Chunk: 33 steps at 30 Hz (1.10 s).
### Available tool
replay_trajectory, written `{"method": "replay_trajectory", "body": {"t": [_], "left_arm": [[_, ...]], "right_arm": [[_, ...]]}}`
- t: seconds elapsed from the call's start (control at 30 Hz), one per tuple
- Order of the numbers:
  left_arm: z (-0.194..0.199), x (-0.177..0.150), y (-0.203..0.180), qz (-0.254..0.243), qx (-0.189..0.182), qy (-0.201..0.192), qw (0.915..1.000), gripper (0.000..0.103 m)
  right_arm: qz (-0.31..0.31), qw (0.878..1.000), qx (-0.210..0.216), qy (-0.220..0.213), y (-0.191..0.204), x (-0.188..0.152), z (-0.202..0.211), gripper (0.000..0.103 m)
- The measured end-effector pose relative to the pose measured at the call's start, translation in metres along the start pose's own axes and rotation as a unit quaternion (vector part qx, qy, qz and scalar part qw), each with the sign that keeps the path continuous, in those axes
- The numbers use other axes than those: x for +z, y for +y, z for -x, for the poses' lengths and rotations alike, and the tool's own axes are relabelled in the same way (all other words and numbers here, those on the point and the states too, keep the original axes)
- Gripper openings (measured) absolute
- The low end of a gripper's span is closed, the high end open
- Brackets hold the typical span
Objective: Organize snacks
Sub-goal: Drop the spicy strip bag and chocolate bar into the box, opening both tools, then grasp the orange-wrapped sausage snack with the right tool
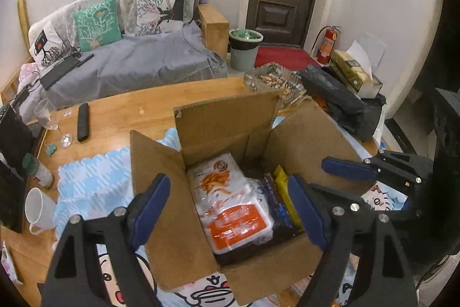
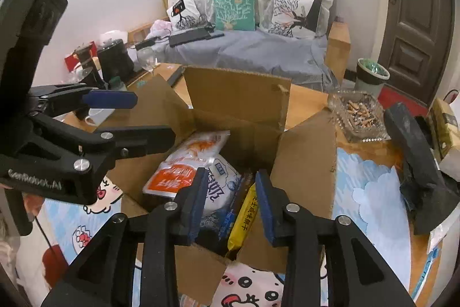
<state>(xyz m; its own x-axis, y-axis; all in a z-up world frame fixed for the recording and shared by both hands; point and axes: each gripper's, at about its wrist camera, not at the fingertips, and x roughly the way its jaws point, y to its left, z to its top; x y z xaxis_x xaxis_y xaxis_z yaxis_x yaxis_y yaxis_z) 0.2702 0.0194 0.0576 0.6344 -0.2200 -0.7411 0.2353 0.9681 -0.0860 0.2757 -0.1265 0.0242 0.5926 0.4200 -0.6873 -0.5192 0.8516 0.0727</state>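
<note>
An open cardboard box (image 1: 161, 192) (image 2: 304, 163) stands on the table with its flaps up. Inside lie an orange-and-white snack bag (image 1: 230, 206) (image 2: 184, 166), a white-and-blue bag (image 2: 221, 186), a dark blue pack (image 1: 276, 206) and a yellow snack bar (image 1: 283, 189) (image 2: 244, 217). My left gripper (image 1: 230, 206) is open above the box, its fingers either side of the opening, empty. My right gripper (image 2: 231, 197) is open just over the yellow bar and blue pack, empty. The right gripper also shows in the left wrist view (image 1: 353, 167), and the left gripper in the right wrist view (image 2: 138, 117).
A glass ashtray (image 1: 273, 82) (image 2: 359, 117) full of butts and a black bag (image 1: 339, 99) (image 2: 417, 163) sit right of the box. A white mug (image 1: 37, 210), wine glass (image 1: 49, 117) and remote (image 1: 82, 121) are at the left. A printed mat (image 1: 92, 180) covers the wooden table.
</note>
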Motion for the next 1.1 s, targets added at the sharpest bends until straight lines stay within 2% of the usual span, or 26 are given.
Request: {"method": "replay_trajectory", "body": {"t": [0.1, 0.23, 0.37, 0.43, 0.57, 0.73, 0.83, 0.93, 1.1], "left_arm": [[0.020, -0.004, -0.004, -0.005, -0.007, -0.029, 0.9995, 0.082], [0.051, -0.018, -0.014, -0.020, -0.022, -0.059, 0.9978, 0.082], [0.078, -0.044, -0.026, -0.043, -0.042, -0.080, 0.9950, 0.082], [0.089, -0.061, -0.033, -0.053, -0.051, -0.088, 0.9934, 0.082], [0.101, -0.097, -0.041, -0.050, -0.072, -0.099, 0.9912, 0.084], [0.084, -0.143, -0.050, -0.039, -0.070, -0.088, 0.9929, 0.085], [0.063, -0.167, -0.052, -0.024, -0.070, -0.066, 0.9951, 0.085], [0.036, -0.186, -0.050, -0.004, -0.093, -0.039, 0.9949, 0.085], [0.000, -0.203, -0.049, 0.019, -0.111, 0.002, 0.9936, 0.085]], "right_arm": [[0.000, 1.000, 0.010, -0.023, 0.001, -0.005, 0.018, 0.031], [0.006, 0.998, 0.014, -0.066, 0.005, -0.024, 0.053, 0.053], [-0.002, 0.995, 0.021, -0.095, 0.004, -0.051, 0.085, 0.054], [-0.011, 0.995, 0.017, -0.100, 0.001, -0.066, 0.096, 0.063], [-0.014, 0.995, -0.021, -0.098, -0.007, -0.106, 0.110, 0.068], [-0.040, 0.996, -0.043, -0.069, -0.020, -0.157, 0.101, 0.068], [-0.066, 0.996, -0.027, -0.054, -0.023, -0.184, 0.089, 0.068], [-0.087, 0.995, 0.000, -0.039, -0.018, -0.206, 0.076, 0.068], [-0.086, 0.995, 0.045, -0.013, 0.008, -0.225, 0.049, 0.068]]}}
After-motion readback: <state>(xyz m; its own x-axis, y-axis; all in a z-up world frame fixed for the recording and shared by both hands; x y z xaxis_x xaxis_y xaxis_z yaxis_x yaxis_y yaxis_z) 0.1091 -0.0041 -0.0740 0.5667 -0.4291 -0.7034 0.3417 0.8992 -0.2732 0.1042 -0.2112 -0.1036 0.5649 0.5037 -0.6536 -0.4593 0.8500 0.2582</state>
